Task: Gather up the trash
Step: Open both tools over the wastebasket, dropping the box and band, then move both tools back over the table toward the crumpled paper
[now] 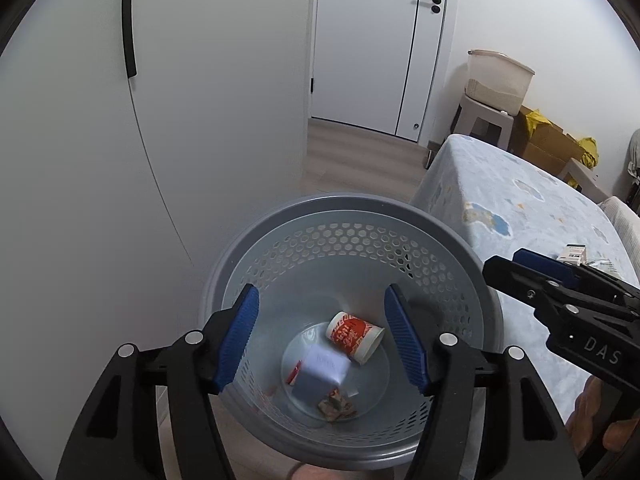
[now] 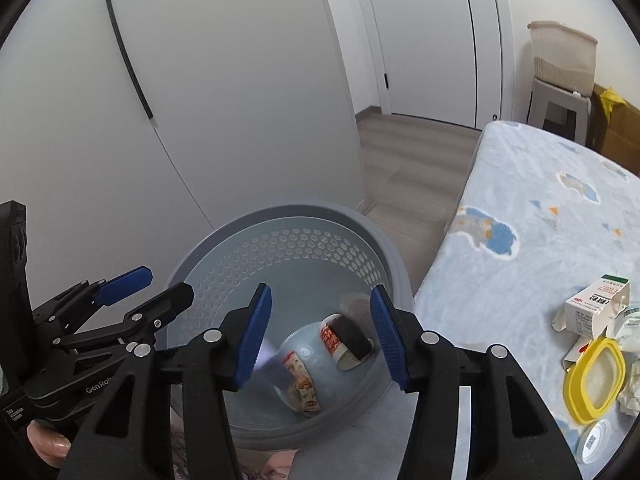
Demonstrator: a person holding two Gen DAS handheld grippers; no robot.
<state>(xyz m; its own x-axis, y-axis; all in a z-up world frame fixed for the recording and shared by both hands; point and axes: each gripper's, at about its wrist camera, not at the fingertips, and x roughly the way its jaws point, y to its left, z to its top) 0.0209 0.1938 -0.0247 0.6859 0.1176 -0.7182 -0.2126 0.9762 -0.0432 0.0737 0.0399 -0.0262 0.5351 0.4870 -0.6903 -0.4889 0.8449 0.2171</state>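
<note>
Both tools, left tool (image 1: 322, 338) and right tool (image 2: 320, 334), over the bin (image 1: 256, 236), jaws apart and empty, dropped trash at its bottom; drop step judged finished, next a reach to the carton (image 2: 596, 308) on the bed (image 2: 520, 184).

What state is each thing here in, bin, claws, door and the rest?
Left claw: open, empty, over the bin.
Right claw: open, empty, over the bin.
Bin: upright, trash at the bottom.
Paper cup: on its side in the bin.
Door: shut.
Yellow lid: on the bed.
</note>
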